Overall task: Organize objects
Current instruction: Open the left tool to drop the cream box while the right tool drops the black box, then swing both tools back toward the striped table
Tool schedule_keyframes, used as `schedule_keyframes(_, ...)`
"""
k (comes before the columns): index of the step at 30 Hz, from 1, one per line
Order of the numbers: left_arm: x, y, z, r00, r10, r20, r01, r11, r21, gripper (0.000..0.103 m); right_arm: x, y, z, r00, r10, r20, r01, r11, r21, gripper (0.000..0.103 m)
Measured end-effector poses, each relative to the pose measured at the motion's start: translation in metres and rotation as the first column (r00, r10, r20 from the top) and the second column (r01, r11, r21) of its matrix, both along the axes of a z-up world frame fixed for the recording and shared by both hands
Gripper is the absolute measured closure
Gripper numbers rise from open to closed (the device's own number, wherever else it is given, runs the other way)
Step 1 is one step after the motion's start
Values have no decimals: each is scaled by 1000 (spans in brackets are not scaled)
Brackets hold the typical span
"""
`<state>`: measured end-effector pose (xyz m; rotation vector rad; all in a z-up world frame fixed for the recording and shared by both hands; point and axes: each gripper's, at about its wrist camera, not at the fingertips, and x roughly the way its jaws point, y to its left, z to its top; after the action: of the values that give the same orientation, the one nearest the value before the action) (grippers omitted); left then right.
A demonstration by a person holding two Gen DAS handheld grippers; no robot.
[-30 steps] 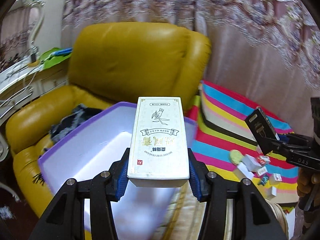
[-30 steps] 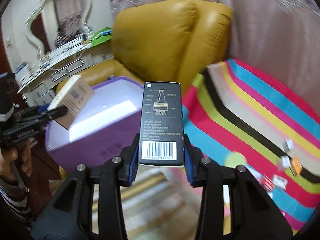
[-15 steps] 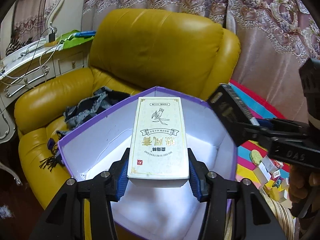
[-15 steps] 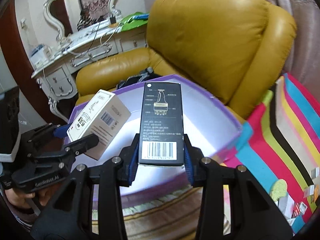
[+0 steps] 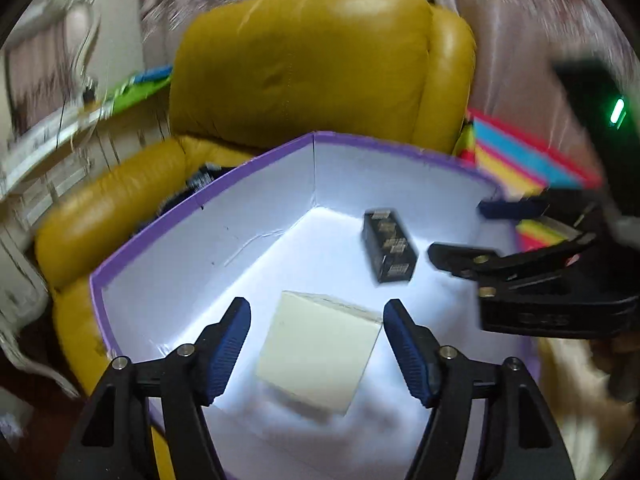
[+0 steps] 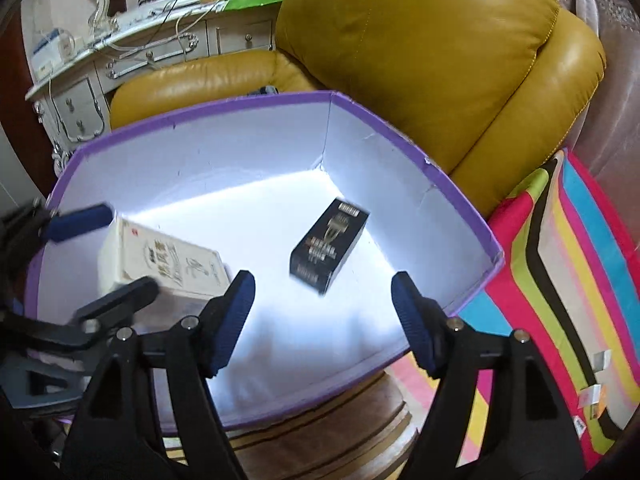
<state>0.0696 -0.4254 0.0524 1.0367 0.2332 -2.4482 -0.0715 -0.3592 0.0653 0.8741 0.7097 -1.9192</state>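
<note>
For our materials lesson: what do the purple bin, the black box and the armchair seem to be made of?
Purple bin: probably matte cardboard, with creased white walls. Black box: likely printed card, with sharp folded edges. Armchair: glossy leather or imitation, with shiny highlights and stitched seams.

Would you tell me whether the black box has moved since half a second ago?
Yes. The black box left the open right gripper and now lies down inside the purple bin.

- Purple-rimmed cardboard box, white inside, carries the things.
- Cream rectangular carton lies on its floor.
- Black rectangular carton lies apart from it.
</note>
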Motion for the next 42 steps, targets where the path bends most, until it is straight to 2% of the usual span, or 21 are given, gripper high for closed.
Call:
schedule_keyframes(4,-14,6,-3,999,-53,14,54,996,-66,32,-5,9,-17,997,-46,-62,50,997,55,29)
schedule_keyframes(8,-33,16,-8,994,-95,44,100,986,-134,32,-10,19,-22,994,-91,-68,95,994,61,29)
schedule_keyframes(10,-36,19,-6,991,-131,33,134,982,-135,27,-12,26,-21,989,-122,-81,127,990,55,29)
schedule_keyframes(15,-49,23,-7,984,-170,46,175,977,-122,24,-11,31,-12,982,-174,-69,176,984,16,29)
schedule_keyframes(19,-43,17,-7,984,-171,44,174,981,-83,24,-10,26,-6,989,-148,-28,148,989,-28,24)
schedule_keyframes(22,-33,11,-4,985,-167,36,168,985,-46,24,-1,21,-4,991,-127,-40,126,991,-38,18)
schedule_keyframes(28,-23,4,6,990,-138,-4,138,990,-3,23,3,22,8,994,-110,-21,108,991,-74,18)
schedule_keyframes(29,-22,3,7,992,-129,-1,129,992,-7,23,4,25,11,993,-117,-26,114,990,-80,18)
schedule_keyframes(30,-21,3,9,998,-64,-2,64,998,-13,23,5,30,15,992,-120,-28,117,989,-89,17)
schedule_keyframes(37,-10,10,39,997,-37,-71,32,997,-66,23,15,71,48,989,-150,-18,143,970,-197,17)
schedule_keyframes(42,-1,42,71,985,-94,-144,75,988,-133,22,15,138,49,973,-230,31,231,942,-246,16)
